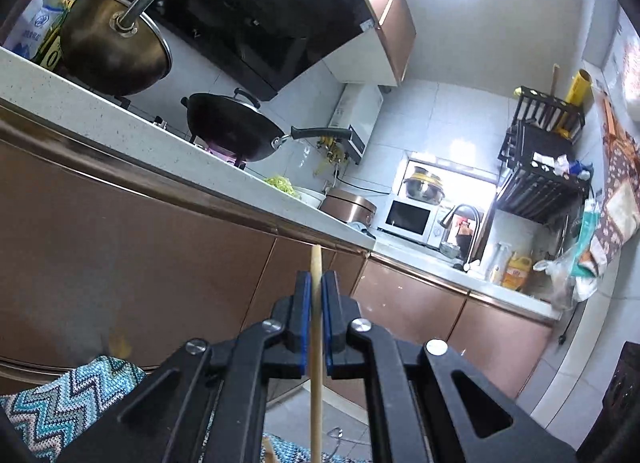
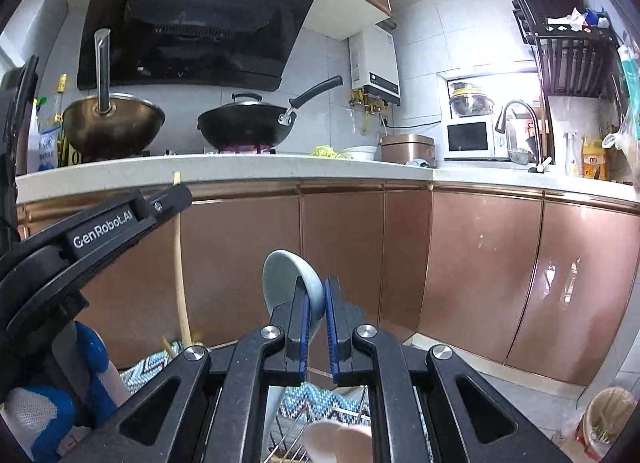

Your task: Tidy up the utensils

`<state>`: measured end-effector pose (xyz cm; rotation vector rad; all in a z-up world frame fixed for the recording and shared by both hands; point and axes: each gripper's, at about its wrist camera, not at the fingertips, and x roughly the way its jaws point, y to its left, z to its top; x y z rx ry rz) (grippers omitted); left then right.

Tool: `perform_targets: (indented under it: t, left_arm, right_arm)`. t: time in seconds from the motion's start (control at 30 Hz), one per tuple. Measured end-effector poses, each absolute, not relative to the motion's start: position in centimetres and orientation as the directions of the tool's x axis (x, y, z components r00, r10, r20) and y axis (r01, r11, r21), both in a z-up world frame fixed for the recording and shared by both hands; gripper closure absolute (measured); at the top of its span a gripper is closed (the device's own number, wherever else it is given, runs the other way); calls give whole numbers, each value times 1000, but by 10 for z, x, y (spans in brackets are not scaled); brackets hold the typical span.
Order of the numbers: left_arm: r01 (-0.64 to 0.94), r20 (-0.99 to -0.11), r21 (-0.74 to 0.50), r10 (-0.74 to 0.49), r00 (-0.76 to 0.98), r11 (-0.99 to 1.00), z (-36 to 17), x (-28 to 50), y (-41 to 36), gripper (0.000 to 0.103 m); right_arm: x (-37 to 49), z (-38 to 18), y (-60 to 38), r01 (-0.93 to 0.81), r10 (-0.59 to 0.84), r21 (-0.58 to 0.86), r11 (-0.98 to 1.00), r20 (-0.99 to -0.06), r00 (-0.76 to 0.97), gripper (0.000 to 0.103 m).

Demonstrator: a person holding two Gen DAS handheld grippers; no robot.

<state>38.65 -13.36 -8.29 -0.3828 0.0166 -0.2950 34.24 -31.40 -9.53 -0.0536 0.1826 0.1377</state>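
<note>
Chopstick (image 1: pixel 317 343), pale wood, slim and round, clamped upright between blue pads of left gripper (image 1: pixel 317 295); lower end cut off by frame's bottom edge, tip poking above pads. Also seen from right wrist as thin bowed stick (image 2: pixel 181 263), base lost behind black linkage. Spoon (image 2: pixel 296 283), pale blue glazed ceramic, bowl uppermost, pinched by right gripper (image 2: pixel 317 299) nearly closed on it; handle hidden below jaws. Wire rack (image 2: pixel 296 435) and zigzag knitted cloth (image 2: pixel 308 399) only partly visible underneath. Behind, glossy copper cabinet doors (image 2: pixel 480 271) under speckled countertop edge (image 2: pixel 280 169).
</note>
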Motion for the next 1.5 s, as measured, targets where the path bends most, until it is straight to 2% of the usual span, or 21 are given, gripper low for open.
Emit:
perform_targets:
  t: [0.13, 0.2, 0.3, 0.37, 0.5, 0.6, 0.67, 0.87, 1.13, 1.27, 1.5]
  left_arm:
    - [286, 12, -356, -302, 953, 889, -89, 384, -134, 96]
    - [282, -3, -353, -302, 953, 892, -89, 381, -132, 94]
    - [275, -15, -350, -299, 954, 896, -86, 374, -127, 83]
    - [269, -23, -350, -295, 955, 897, -82, 369, -122, 75]
    - [246, -58, -351, -283, 957, 904, -69, 355, -110, 60]
    - [216, -104, -335, -264, 959, 917, -57, 337, -98, 52]
    - [196, -146, -320, -253, 957, 927, -51, 326, -91, 43]
    - [162, -251, -243, -223, 942, 956, -36, 281, -68, 33]
    - [111, -289, -113, -139, 947, 987, -19, 204, -46, 28]
    - [90, -298, -83, -111, 948, 992, -14, 171, -39, 21]
    - [82, -260, -39, -89, 962, 996, -3, 121, -32, 15]
  right_arm:
    - [335, -103, -317, -144, 135, -31, 989, -187, 973, 93]
    - [333, -102, -320, -143, 138, -12, 990, -190, 972, 87]
    - [325, -97, -325, -128, 127, 7, 992, -177, 976, 76]
    - [317, -90, -328, -115, 116, 18, 993, -165, 979, 64]
    - [298, -76, -333, -80, 86, 43, 996, -148, 985, 56]
    - [280, -64, -335, -42, 52, 68, 997, -138, 989, 43]
    - [267, -58, -336, -19, 30, 79, 997, -143, 989, 29]
    - [229, -45, -328, 45, -28, 90, 995, -187, 982, 2]
    - [169, -33, -308, 70, -55, 58, 996, -231, 971, 0]
    - [137, -32, -304, 98, -86, 38, 995, -239, 967, 0]
    - [101, -34, -295, 106, -95, 28, 994, -255, 962, 0]
